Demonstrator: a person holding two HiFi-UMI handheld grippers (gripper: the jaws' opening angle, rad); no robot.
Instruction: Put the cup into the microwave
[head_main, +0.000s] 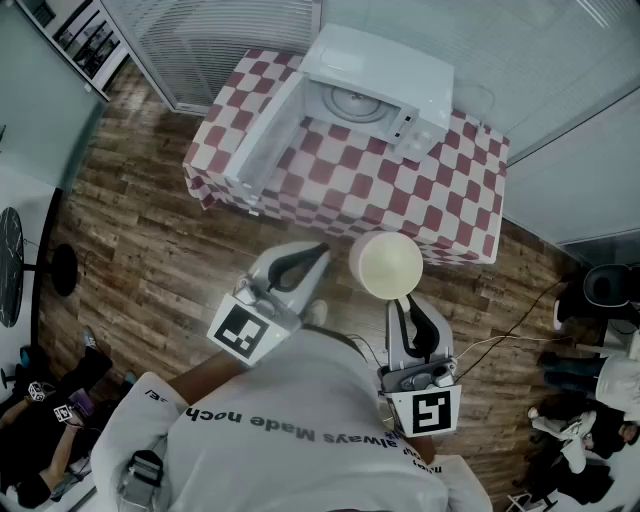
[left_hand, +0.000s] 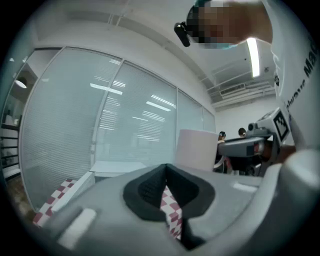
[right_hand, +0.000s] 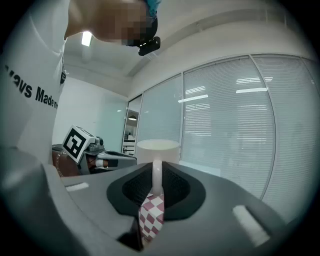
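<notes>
Right tongs (right_hand: 155, 172) — cup (right_hand: 157, 147) handle; base hidden

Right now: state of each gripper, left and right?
Left gripper: closed, nothing between its jaws.
Right gripper: closed on the handle of the cup.

Bright, even ceiling-strip lighting; fisheye-warped, dark-vignetted edges; blurred near foreground.

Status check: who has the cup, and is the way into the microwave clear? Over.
Right gripper shut on cup handle, cup aloft before the table. Left gripper shut, empty. Microwave door open, nothing seen in the way.
</notes>
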